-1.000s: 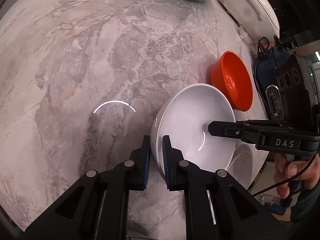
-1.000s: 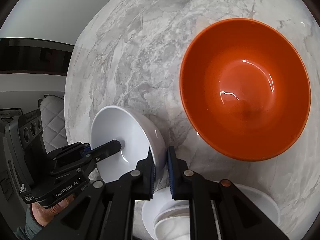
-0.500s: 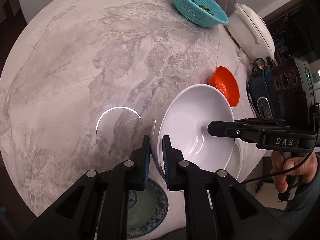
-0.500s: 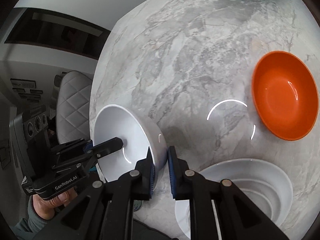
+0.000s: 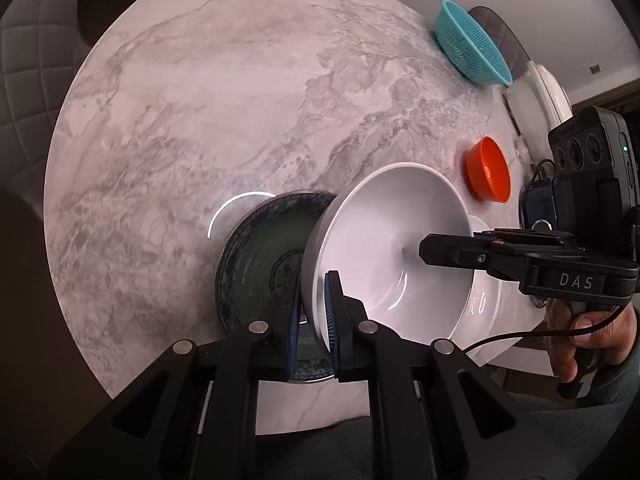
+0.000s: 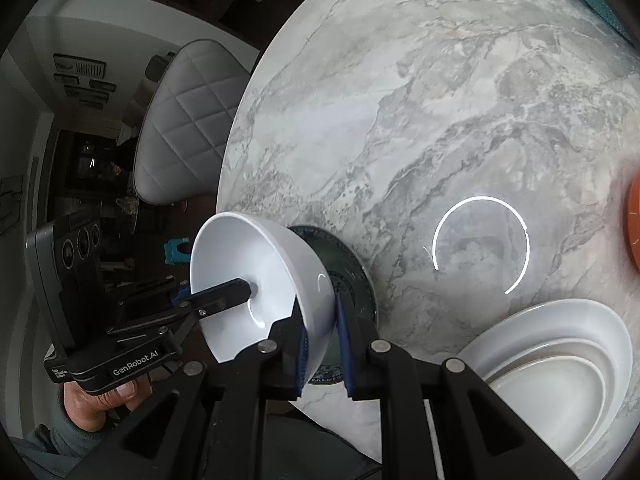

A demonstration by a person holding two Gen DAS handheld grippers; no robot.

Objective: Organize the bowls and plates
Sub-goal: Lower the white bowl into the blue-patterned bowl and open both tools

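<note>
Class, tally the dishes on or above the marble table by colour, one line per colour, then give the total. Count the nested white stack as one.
White: 2, the held bowl and the stack
Orange: 1, bowl
Dark blue-green: 1, plate
Teal: 1, colander
Total: 5

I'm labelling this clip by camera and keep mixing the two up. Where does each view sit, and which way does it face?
Left wrist view: sits on the left gripper, looks down along its fingers, shut on the white bowl's rim, over the marble table; the right hand shows.
Right wrist view: sits on the right gripper, aimed down, pinching the opposite rim; the left hand shows.
Both share the bowl, the dark patterned plate below it, the white dish stack, and the orange bowl.
</note>
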